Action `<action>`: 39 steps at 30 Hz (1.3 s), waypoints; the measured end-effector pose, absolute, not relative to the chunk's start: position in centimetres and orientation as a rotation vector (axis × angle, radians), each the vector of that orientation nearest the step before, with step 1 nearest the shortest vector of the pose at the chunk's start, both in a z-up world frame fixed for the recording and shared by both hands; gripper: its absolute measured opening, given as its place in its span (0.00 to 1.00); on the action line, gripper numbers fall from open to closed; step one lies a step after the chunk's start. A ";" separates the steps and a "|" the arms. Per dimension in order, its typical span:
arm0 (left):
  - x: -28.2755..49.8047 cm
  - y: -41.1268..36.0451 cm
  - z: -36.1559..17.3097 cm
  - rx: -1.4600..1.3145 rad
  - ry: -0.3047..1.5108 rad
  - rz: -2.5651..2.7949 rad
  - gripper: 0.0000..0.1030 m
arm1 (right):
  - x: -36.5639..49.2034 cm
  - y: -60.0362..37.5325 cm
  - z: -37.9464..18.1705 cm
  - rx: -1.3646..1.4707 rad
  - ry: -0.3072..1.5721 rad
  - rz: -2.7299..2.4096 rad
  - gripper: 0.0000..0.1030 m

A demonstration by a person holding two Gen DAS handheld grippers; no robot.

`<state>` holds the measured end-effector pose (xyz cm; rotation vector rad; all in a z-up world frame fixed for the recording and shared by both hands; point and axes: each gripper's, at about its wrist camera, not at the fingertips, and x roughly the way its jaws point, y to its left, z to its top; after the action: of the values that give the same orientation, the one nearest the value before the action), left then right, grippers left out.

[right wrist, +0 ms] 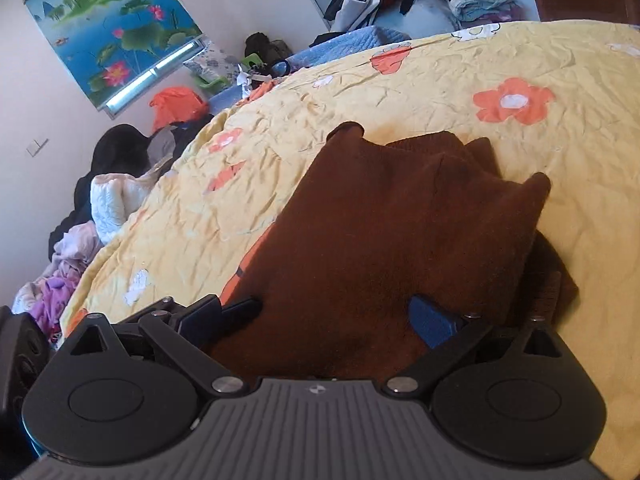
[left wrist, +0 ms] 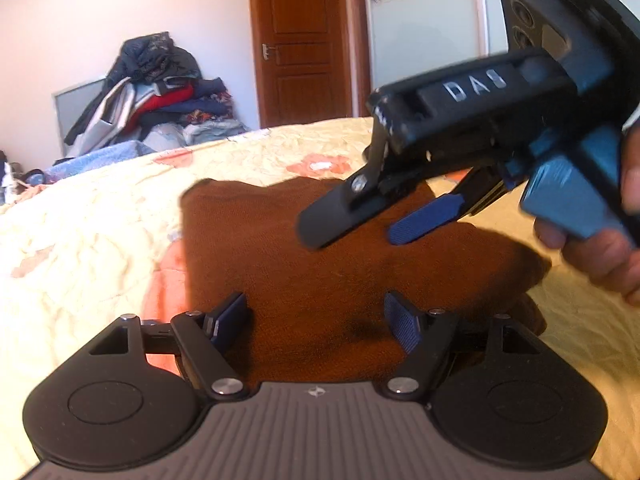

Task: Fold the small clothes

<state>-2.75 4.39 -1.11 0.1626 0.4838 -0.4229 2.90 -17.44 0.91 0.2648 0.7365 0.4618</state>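
Note:
A small brown knit garment (left wrist: 320, 276) lies folded on the yellow flowered bedspread (left wrist: 100, 216). My left gripper (left wrist: 316, 322) is open just above its near edge, holding nothing. My right gripper (left wrist: 356, 226) shows in the left wrist view, open and hovering over the garment's far right part. In the right wrist view the garment (right wrist: 384, 232) lies under my open right gripper (right wrist: 340, 316), with folded corners sticking up at its far edge. Neither gripper holds cloth.
A pile of clothes (left wrist: 160, 92) sits beyond the bed near a wooden door (left wrist: 304, 40). More clothes (right wrist: 80, 232) lie off the bed's left side below a lotus picture (right wrist: 112, 28). The bedspread (right wrist: 440, 88) extends around the garment.

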 end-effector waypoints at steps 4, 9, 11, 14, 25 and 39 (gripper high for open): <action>-5.2 9.2 0.7 -0.018 0.526 -0.381 0.74 | -1.1 -19.0 3.9 0.326 0.675 0.427 0.96; -7.7 12.3 0.1 -0.080 0.611 -0.164 0.74 | -8.2 -21.2 2.8 0.274 0.549 0.196 1.00; -8.4 11.3 -0.6 -0.037 0.644 -0.155 0.74 | -9.6 -20.5 0.6 0.184 0.575 0.058 1.00; -8.8 9.0 -1.9 0.036 0.704 -0.154 0.74 | -10.6 -19.5 -3.0 0.124 0.662 -0.029 1.00; -6.5 7.6 -3.0 0.024 0.692 -0.082 1.00 | -9.1 -15.1 -6.0 -0.026 0.569 -0.150 1.00; -6.7 7.7 -3.2 0.020 0.683 -0.083 1.00 | -9.6 -15.1 -6.1 -0.027 0.555 -0.139 1.00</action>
<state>-6.68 7.73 -3.15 0.0201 0.6825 -0.0828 -9.63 -15.14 -6.05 -0.0268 0.5554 -0.1388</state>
